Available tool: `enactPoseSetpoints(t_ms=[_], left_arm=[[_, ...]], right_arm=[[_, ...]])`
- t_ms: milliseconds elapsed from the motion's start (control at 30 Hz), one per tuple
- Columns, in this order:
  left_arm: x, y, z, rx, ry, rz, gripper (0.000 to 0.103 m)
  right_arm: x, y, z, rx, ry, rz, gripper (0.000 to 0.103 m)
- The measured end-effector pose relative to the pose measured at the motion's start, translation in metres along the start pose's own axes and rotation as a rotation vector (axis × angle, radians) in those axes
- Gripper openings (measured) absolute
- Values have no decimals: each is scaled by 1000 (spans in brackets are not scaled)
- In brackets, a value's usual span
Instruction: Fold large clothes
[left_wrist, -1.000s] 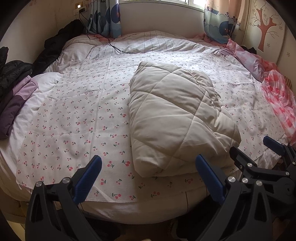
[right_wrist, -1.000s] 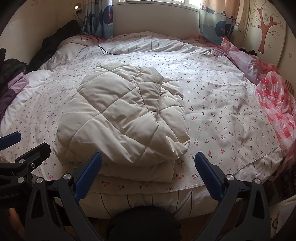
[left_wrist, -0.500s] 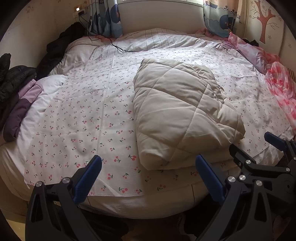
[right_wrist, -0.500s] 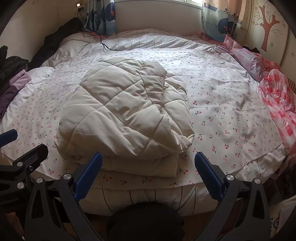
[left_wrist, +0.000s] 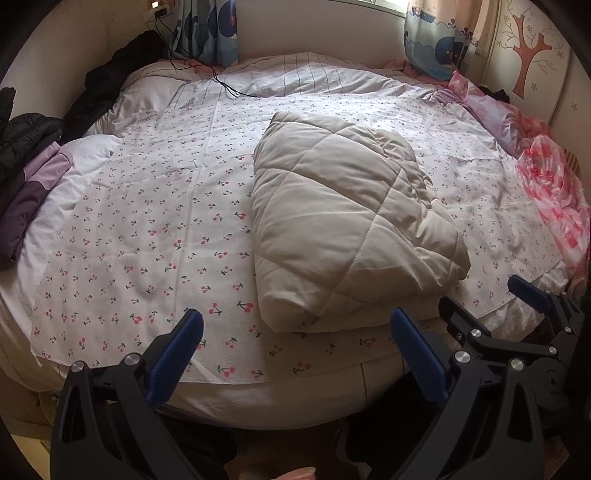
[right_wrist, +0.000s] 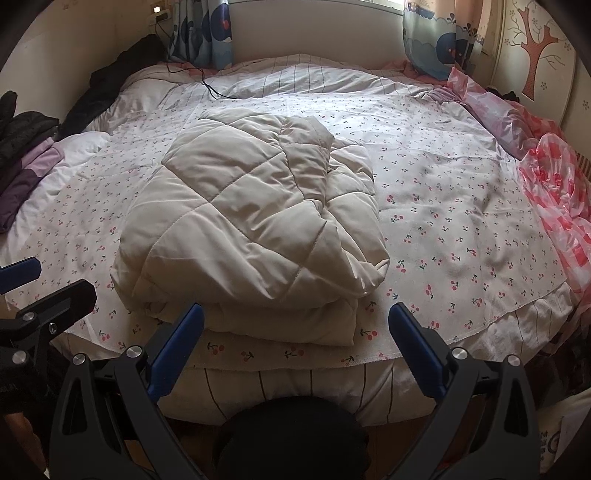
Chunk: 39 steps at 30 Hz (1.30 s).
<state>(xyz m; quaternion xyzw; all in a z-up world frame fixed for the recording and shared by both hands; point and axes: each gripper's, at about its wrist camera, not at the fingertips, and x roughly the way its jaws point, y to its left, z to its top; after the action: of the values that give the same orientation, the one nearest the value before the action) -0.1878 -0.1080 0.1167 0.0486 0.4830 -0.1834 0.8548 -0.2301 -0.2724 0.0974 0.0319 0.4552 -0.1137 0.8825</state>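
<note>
A beige quilted padded coat (left_wrist: 343, 229) lies folded in a thick bundle on the cherry-print sheet (left_wrist: 147, 229) near the bed's front edge; it also shows in the right wrist view (right_wrist: 251, 229). My left gripper (left_wrist: 295, 343) is open and empty, held off the bed's front edge, left of the coat's near end. My right gripper (right_wrist: 295, 339) is open and empty, just in front of the coat's near folded edge. The right gripper also shows at the right of the left wrist view (left_wrist: 532, 306), and the left gripper at the left of the right wrist view (right_wrist: 40, 288).
Dark and purple clothes (left_wrist: 26, 155) are piled at the bed's left edge. A pink checked bag (left_wrist: 550, 206) and pink bedding lie at the right. A black cable (left_wrist: 221, 81) runs from the wall socket onto the bed. A dark round object (right_wrist: 291, 435) sits below the bed edge.
Both grippers stay open and empty while the views shift slightly; both have drawn back a little from the bed. The coat has not moved.
</note>
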Motion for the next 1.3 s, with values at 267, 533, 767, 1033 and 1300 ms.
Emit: enactPoseSetpoints(t_ms=[267, 533, 767, 1033, 1300], left_arm=[[7, -4, 0, 6, 25, 33, 97], [11, -7, -2, 16, 34, 50, 97], [13, -8, -3, 18, 36, 47, 97], [11, -10, -5, 18, 33, 54, 97], [8, -8, -5, 14, 28, 56, 97]], right_arm=[[3, -3, -3, 8, 11, 7, 97], [8, -7, -4, 17, 23, 10, 97], [9, -9, -4, 20, 26, 9, 97], [10, -10, -6, 24, 30, 12, 97], [10, -8, -7, 23, 29, 12, 97]])
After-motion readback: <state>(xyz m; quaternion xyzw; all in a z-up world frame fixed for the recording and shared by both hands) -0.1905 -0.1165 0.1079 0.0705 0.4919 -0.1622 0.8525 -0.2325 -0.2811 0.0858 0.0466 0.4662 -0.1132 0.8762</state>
